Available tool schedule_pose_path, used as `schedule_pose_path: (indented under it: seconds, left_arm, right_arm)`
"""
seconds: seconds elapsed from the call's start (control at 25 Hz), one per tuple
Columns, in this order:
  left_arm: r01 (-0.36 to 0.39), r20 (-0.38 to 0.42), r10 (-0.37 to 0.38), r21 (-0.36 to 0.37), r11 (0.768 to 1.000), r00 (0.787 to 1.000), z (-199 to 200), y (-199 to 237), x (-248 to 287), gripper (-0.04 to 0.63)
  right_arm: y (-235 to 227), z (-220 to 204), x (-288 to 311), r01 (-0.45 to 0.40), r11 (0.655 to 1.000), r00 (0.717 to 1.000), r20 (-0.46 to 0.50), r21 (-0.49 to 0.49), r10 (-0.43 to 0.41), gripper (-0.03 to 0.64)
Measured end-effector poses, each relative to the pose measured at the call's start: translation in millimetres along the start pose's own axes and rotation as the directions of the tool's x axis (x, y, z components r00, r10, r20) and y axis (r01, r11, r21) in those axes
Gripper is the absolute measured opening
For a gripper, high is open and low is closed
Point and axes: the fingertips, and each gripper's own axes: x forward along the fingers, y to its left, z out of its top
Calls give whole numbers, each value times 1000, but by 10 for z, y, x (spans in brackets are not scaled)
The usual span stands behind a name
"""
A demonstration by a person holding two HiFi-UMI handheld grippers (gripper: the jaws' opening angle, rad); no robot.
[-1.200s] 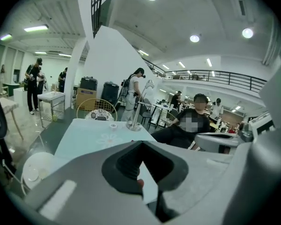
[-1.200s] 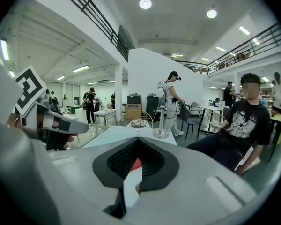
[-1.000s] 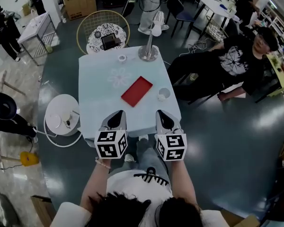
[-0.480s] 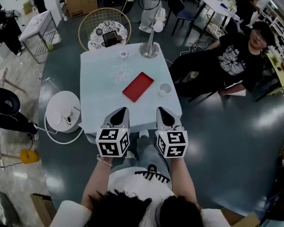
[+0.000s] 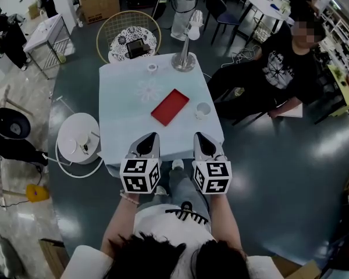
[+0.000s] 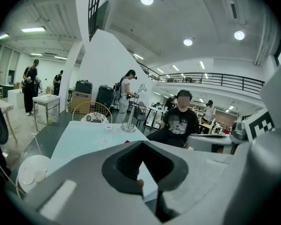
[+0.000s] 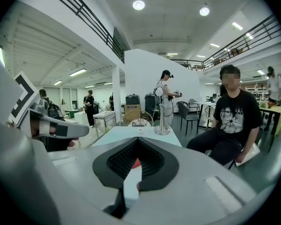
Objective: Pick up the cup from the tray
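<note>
Head view: one table [image 5: 125, 121], one red tray [image 5: 170, 106], one cup [image 5: 203, 110], two grippers.
The pale table stood on a grey floor [image 5: 267, 173] in a busy workshop. The cup sat on the table just right of the tray. The left gripper [image 5: 146, 138] and right gripper [image 5: 199, 138] hung at the near edge, jaws together, empty.

Too small to judge from the head view: whether the cup [image 5: 202, 110] holds anything, and what the white object [image 5: 152, 67] beside the lamp base [image 5: 184, 63] is. The left gripper [image 5: 148, 137] and right gripper [image 5: 198, 136] cover the table's [image 5: 122, 115] near edge. In both gripper views I find most of the tabletop blocked by the gripper bodies. The right gripper view shows the tray [image 7: 135, 163] only as a sliver, and the cup is hidden.
</note>
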Motion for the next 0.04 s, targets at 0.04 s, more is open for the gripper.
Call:
schedule_pose_path:
  seconds: [0.04]
  left_arm:
    - [0, 0, 0, 0, 1000, 1000, 1, -2, 8, 0]
  right_arm:
    - [-5, 6, 6, 1, 1000, 1000, 0, -1, -1, 23]
